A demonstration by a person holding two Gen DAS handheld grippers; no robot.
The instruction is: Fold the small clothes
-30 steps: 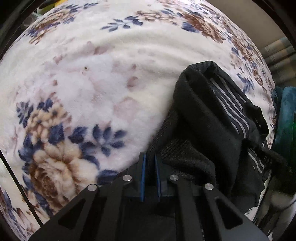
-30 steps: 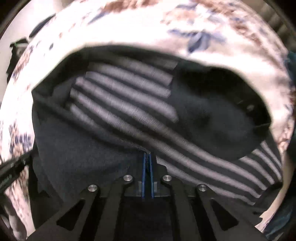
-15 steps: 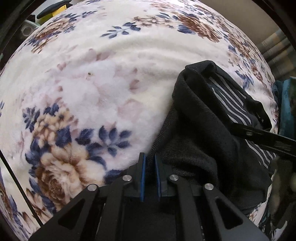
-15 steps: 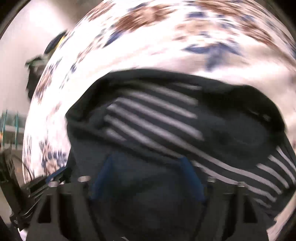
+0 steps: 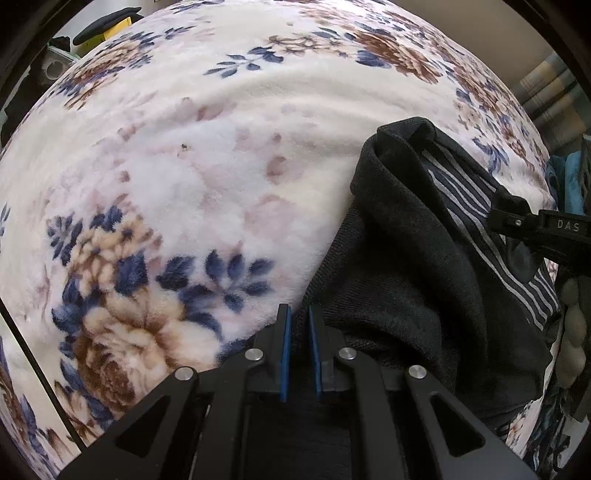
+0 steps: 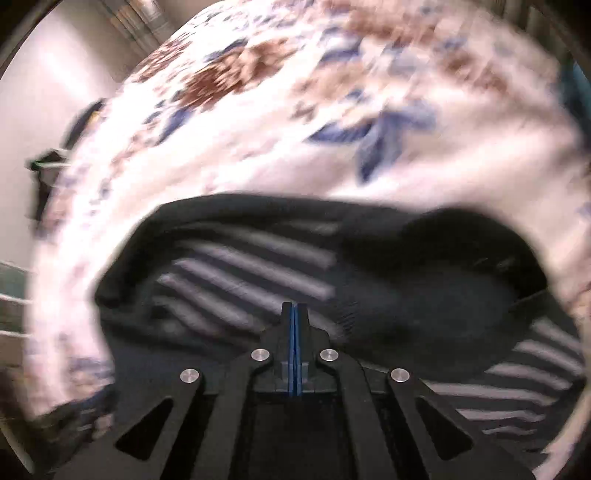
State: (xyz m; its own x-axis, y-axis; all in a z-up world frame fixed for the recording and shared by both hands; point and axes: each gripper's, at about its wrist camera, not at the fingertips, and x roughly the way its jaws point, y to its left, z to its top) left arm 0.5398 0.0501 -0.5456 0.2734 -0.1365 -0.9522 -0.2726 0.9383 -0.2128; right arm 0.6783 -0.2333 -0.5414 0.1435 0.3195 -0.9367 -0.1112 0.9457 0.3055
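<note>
A small dark garment with a black knit part and a grey-striped part lies bunched on a floral fleece blanket. My left gripper is shut on the garment's near left edge, dark cloth pinched between its blue pads. My right gripper is shut, pads pressed together, above the striped part; no cloth shows between them. It also shows at the right edge of the left wrist view, over the garment's far right side. The right wrist view is blurred by motion.
The cream blanket with blue and brown flowers covers the whole surface. A teal cloth lies past its right edge. A black and yellow object sits beyond the far left edge.
My right gripper opened half a second ago, has shut again and has drawn back over the garment. My left gripper has held its grip on the edge, hardly moving.
</note>
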